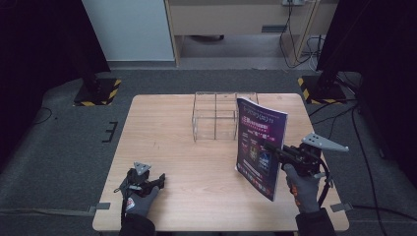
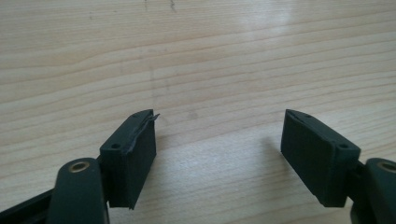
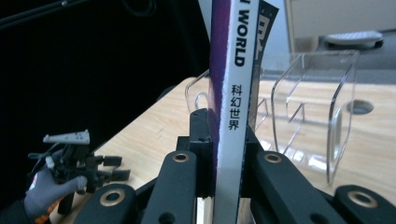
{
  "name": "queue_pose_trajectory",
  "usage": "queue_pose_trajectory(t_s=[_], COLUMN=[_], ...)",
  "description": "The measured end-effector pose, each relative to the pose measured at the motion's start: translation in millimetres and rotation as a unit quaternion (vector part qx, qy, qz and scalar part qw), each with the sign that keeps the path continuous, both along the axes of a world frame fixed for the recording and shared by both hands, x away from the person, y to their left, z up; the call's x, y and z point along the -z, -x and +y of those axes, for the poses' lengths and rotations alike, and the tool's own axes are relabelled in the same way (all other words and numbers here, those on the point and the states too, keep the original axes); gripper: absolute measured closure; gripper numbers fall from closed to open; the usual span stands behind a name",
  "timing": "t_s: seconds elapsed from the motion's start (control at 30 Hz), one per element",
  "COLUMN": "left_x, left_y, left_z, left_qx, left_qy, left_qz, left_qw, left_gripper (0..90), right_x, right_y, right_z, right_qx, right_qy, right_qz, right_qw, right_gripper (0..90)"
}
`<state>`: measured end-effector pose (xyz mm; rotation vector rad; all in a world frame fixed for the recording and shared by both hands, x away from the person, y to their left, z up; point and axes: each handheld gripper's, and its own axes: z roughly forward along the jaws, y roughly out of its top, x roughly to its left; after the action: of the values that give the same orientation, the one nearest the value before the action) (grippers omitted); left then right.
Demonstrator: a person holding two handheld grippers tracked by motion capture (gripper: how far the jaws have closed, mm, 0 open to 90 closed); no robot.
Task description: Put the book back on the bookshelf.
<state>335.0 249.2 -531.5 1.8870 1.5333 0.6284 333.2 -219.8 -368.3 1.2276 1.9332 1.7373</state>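
Grey carpet surrounds a pale wooden table (image 1: 196, 147), with a clear acrylic divider rack (image 1: 216, 115) toward its 12 o'clock edge. At the table's 4 o'clock, the right gripper (image 1: 275, 149) pinches a purple-covered magazine (image 1: 259, 145) by its white spine, held upright with the cover at the gripper's 9 o'clock side and the rack just beyond it. At 7 o'clock, the left gripper (image 2: 219, 135) sits low over bare wood, jaws spread wide apart, gripping nothing.

Left tool (image 1: 158, 180) rests low, jaws apart; right tool (image 1: 275, 150) raised, jaws clamped.
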Motion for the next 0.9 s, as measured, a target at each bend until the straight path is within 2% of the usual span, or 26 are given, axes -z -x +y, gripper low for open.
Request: queue_pose_trajectory(t_s=[0.13,0.23,0.53,0.8,0.9], left_x=[1.9,3.3,3.8,4.0,4.0], left_y=[-0.9,-1.2,-2.8,-3.3,-3.3], left_z=[-0.2,0.5,0.6,0.3,0.2], left_qx=[-0.001,-0.004,-0.011,-0.009,-0.009], left_qy=[-0.012,-0.011,-0.012,-0.012,-0.012], left_qz=[-0.006,-0.011,-0.005,-0.003,-0.003], left_qw=[0.9999,0.9999,0.9999,0.9999,0.9999], left_gripper=[23.9,21.3,14.1,12.4,12.1], right_x=[-8.0,-13.6,-22.3,-26.2,-27.4], right_y=[-2.0,-3.5,-10.9,-21.2,-24.0], right_z=[-0.7,0.1,-0.7,-1.3,-1.1], right_qx=[0.008,0.015,0.04,0.063,0.067], right_qy=[-0.001,0.003,0.004,0.009,0.009], right_qz=[-0.009,-0.016,-0.032,-0.054,-0.056], right_qw=[0.9999,0.9998,0.9987,0.9965,0.9961], right_gripper=[83.0,82.9,83.0,83.0,83.0])
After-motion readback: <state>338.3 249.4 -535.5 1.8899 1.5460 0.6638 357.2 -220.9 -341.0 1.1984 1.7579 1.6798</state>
